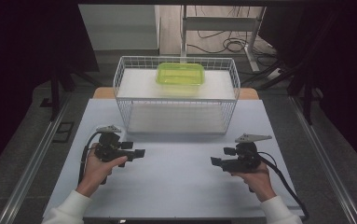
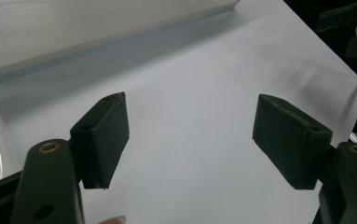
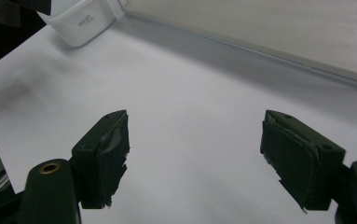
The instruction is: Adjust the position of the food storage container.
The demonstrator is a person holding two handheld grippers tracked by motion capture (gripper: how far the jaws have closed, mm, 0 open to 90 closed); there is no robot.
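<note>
A pale table (image 1: 176, 182) holds a wire basket (image 1: 176, 100), dark room around.

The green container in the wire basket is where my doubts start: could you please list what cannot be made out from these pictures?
- Green container, high view: its contents are blurred behind the tinted lid.
- Wire basket, left gripper view: cut off by the top edge, leaving a white strip.
- White object, right gripper view: cut off at the top edge; its small printed label is unreadable.
- Right gripper in the high view: too small to show its fingers' gap.
</note>
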